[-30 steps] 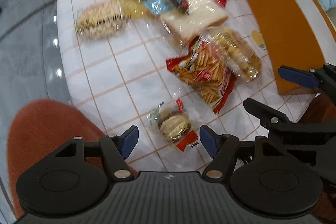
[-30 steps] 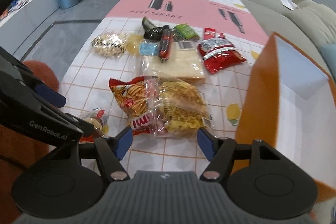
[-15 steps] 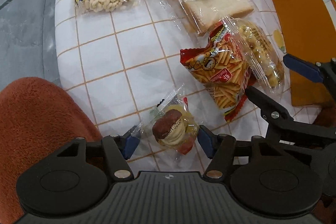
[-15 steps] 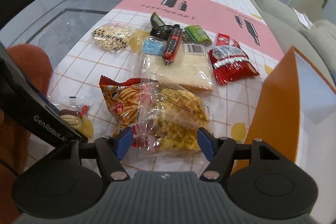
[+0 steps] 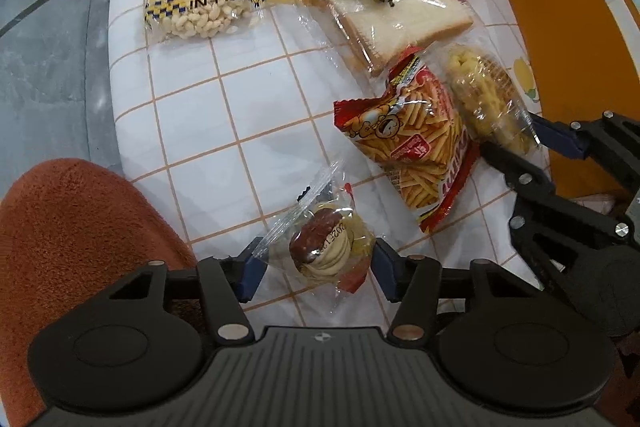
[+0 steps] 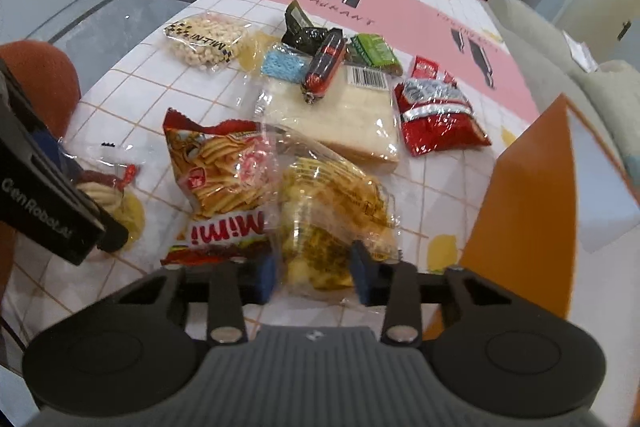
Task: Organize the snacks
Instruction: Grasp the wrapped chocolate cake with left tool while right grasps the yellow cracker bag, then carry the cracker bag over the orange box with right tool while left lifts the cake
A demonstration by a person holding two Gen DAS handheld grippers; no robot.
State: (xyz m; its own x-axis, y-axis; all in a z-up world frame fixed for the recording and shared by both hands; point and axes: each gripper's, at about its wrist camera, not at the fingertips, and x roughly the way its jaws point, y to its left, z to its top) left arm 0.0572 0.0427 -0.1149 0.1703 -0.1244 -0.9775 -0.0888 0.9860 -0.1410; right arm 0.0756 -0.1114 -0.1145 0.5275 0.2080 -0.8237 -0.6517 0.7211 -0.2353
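Snack packets lie on the tiled tablecloth [image 5: 192,131]. My left gripper [image 5: 316,269] is open, its fingers on either side of a clear-wrapped cookie packet [image 5: 326,247] at the table's near edge. My right gripper [image 6: 314,273] has narrowed around the near end of a clear bag of yellow puffed snacks [image 6: 336,211]; the pads look close to or touching the bag. A red bag of chip sticks [image 6: 224,171] lies just left of it. The right gripper also shows in the left wrist view [image 5: 516,151].
An orange box [image 6: 528,203] with a white inside stands at the right. Farther back lie a sandwich pack [image 6: 344,115], a sausage [image 6: 324,65], a red packet [image 6: 436,117], a peanut bag [image 5: 200,7]. An orange chair [image 5: 68,239] is at the near left.
Both grippers moved forward and down to the packets. The right jaws narrowed around the yellow snack bag. The left fingers now straddle the cookie packet.
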